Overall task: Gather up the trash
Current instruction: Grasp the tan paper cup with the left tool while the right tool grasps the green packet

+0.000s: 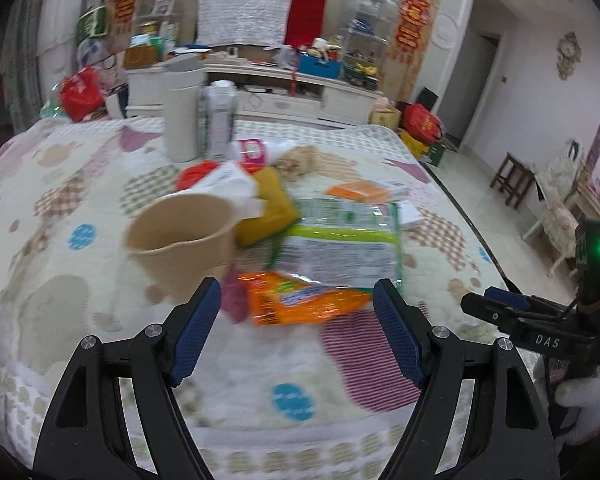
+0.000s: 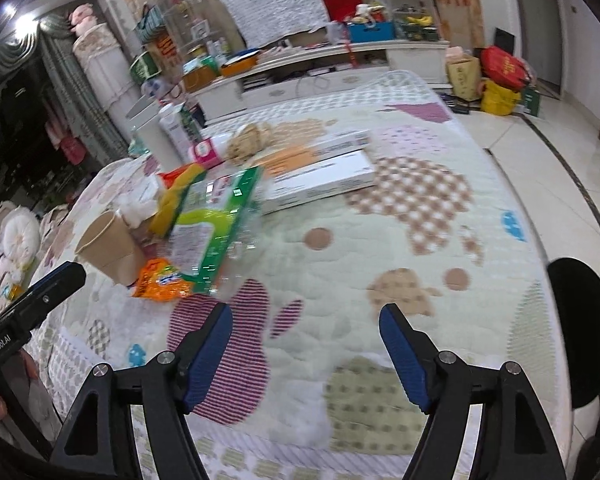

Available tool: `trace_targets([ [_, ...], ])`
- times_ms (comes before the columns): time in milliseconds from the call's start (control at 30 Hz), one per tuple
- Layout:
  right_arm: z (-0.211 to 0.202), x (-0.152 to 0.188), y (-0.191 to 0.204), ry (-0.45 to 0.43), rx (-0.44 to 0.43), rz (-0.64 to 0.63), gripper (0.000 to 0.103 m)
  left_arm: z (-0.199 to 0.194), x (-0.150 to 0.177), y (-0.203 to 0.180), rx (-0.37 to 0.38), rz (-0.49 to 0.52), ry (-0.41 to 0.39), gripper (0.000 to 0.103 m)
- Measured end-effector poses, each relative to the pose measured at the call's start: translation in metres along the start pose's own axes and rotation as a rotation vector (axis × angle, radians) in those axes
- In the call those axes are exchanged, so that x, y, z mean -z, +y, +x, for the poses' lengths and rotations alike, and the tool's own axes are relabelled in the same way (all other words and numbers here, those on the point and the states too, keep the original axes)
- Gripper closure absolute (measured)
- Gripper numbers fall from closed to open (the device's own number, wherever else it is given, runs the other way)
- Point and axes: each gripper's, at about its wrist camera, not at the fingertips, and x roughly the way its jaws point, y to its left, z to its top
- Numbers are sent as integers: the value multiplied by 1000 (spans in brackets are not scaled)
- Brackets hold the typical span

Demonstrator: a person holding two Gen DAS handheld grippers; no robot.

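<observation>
A pile of trash lies on a quilted table cover (image 1: 100,184). An orange snack wrapper (image 1: 300,300) lies nearest, just beyond my open left gripper (image 1: 298,300). Behind it lie a clear green-edged plastic bag (image 1: 340,240), a brown paper cup (image 1: 180,232) on its side, a yellow cloth (image 1: 268,208) and white tissue (image 1: 228,184). In the right wrist view the wrapper (image 2: 160,280), bag (image 2: 212,224) and cup (image 2: 108,248) lie to the left of my open, empty right gripper (image 2: 306,324), which hovers over bare cover.
A tall white bin (image 1: 182,120) and cartons (image 1: 218,120) stand at the table's far side. Two flat white boxes (image 2: 320,180) lie mid-table. A pink pack (image 1: 252,152) and crumpled paper (image 1: 296,160) lie behind the pile. A black round stool (image 2: 580,332) stands at the right.
</observation>
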Motion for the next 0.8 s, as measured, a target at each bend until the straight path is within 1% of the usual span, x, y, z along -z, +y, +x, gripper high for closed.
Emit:
trace_targets([
  [167,18,-7,15,21,-48,-4,26,1,9,45,-11,-72,16,25],
  [200,21,-9,18,25,-58,-2,26,3,11,57,-6,-102,22,25],
  [267,28,-14,23,32,-76,5,26,5,13,70,1,-135,16,25],
  [333,34,-20,27,33,-88,8,26,8,13,79,-6,-144,-5,25],
  [533,50,-38,36,28,-114,-1,25,22,6,90,-4,-115,-64,25],
  [800,79,-63,36,27,-134,6,26,50,-8,93,28,-131,-59,25],
])
